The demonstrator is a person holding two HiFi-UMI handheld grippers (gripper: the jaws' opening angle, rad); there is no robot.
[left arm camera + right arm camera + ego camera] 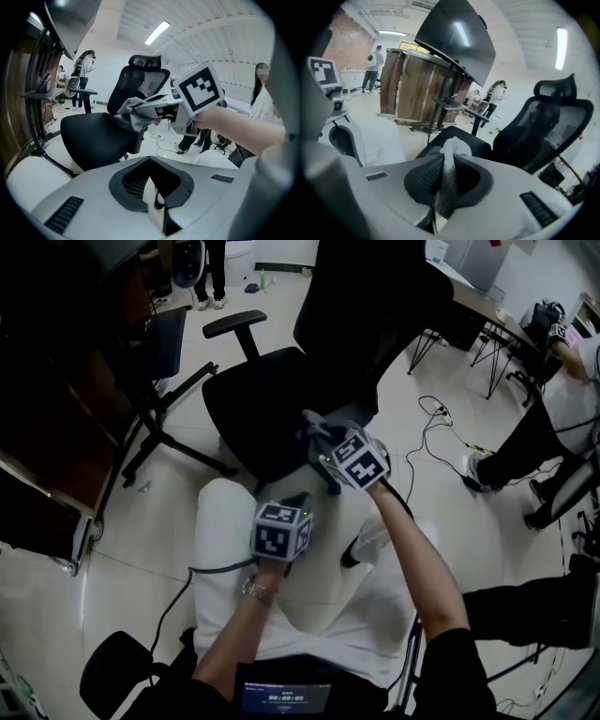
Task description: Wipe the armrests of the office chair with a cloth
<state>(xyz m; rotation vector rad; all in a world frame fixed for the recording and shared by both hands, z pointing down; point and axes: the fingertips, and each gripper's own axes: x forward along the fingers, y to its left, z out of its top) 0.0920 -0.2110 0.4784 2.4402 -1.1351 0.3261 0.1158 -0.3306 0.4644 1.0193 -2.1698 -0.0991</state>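
A black office chair (272, 399) stands in front of me, with a mesh back (543, 126) and a headrest (145, 61). My right gripper (315, 427) is shut on a grey cloth (135, 111) and holds it on the chair's near armrest (125, 123). In the right gripper view the cloth (449, 173) stands pinched between the jaws, its bunched end sticking out past them. The far armrest (234, 322) is bare. My left gripper (298, 500) hangs low over my lap, short of the seat (93, 133), jaws together with nothing in them.
A second dark chair (164, 343) and a wooden cabinet (417, 89) stand at the left. Cables (436, 418) trail on the tiled floor at the right, by a seated person's legs (534, 446). People stand at the back (84, 79). A desk (478, 301) is at the far right.
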